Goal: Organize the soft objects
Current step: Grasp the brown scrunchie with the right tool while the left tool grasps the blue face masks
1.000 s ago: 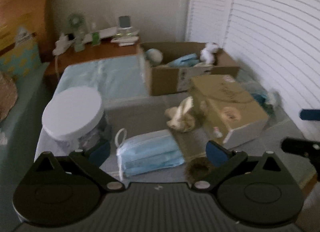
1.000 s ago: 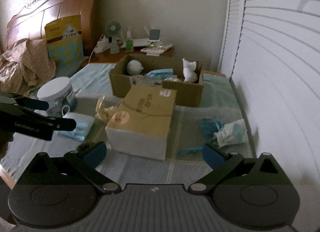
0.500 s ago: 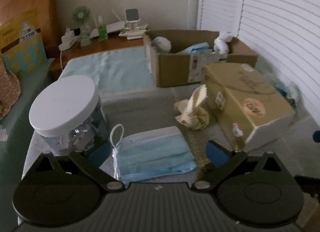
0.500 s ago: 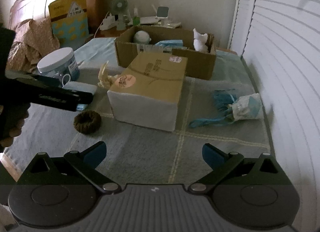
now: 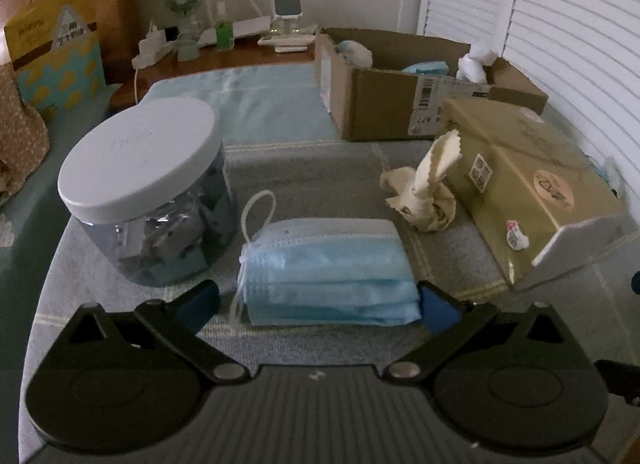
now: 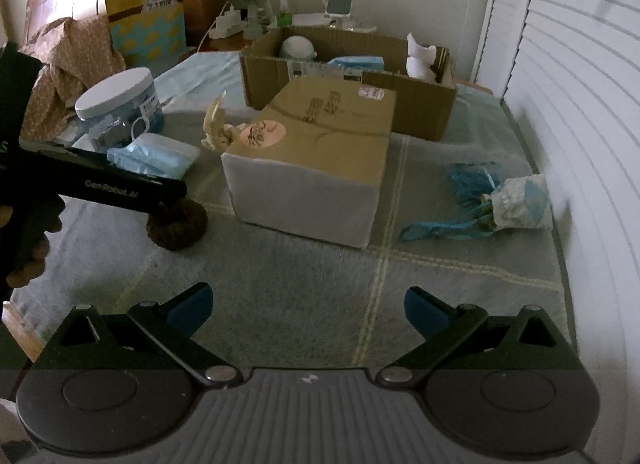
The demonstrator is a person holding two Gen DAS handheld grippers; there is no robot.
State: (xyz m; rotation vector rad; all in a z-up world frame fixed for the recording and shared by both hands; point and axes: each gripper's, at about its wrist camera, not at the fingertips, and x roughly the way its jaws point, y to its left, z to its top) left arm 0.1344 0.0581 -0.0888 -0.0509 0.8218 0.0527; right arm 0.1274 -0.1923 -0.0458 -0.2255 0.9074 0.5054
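A stack of blue face masks [image 5: 326, 270] lies on the bed cover, right between the fingers of my open left gripper [image 5: 318, 302]; the blue pads sit at its two ends without visibly squeezing it. The same masks [image 6: 154, 154] show in the right wrist view behind the left gripper's dark body. A cream cloth bunny [image 5: 426, 192] leans against a closed tan box [image 5: 532, 184]. A brown hair scrunchie [image 6: 178, 222] lies near that box. My right gripper [image 6: 306, 308] hangs open over bare cover. A blue tassel bundle [image 6: 492, 200] lies to the right.
An open cardboard box [image 6: 420, 104] at the back holds a round plush, blue masks and a white toy. A clear jar with a white lid [image 5: 148, 180] stands left of the masks. A nightstand with a fan [image 5: 182, 0] is behind, louvred doors on the right.
My left gripper has moved forward and down until the mask stack sits between its fingers. The right gripper has risen and pulled back, so more bed cover shows beneath it.
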